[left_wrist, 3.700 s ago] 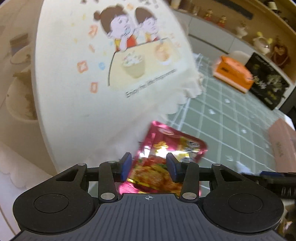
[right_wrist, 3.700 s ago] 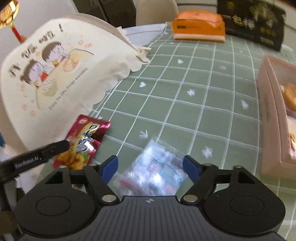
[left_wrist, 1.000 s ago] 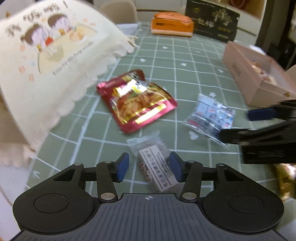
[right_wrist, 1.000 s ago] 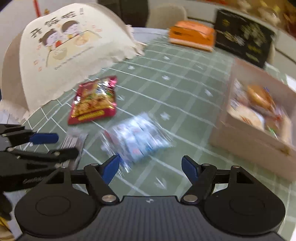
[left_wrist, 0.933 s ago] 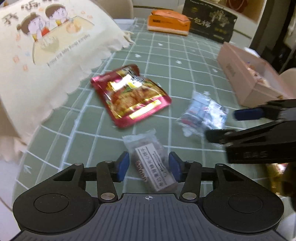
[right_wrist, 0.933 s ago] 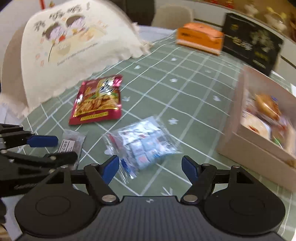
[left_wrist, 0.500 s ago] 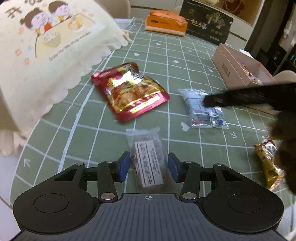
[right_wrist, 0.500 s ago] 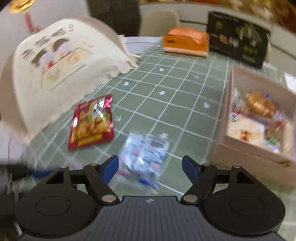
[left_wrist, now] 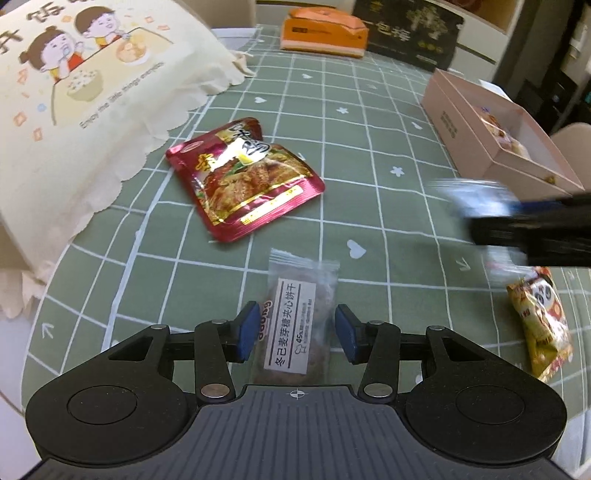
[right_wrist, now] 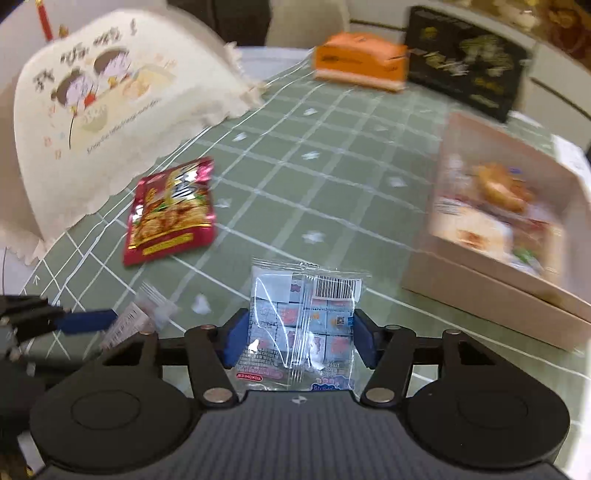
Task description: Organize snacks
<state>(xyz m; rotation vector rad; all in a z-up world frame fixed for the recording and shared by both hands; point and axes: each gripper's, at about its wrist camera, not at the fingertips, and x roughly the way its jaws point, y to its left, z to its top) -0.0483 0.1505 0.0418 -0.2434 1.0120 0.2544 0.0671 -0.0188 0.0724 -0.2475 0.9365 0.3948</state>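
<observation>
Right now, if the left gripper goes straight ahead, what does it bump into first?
The left gripper already straddles the clear biscuit packet. Past that, probably the red snack pouch, though depth is hard to judge.

Green grid tablecloth (left_wrist: pixel 369 122); beige chair (right_wrist: pixel 306 18) behind table; dim indoor light.

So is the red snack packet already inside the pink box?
No, the red packet lies flat on the green tablecloth, well apart from the pink box.
</observation>
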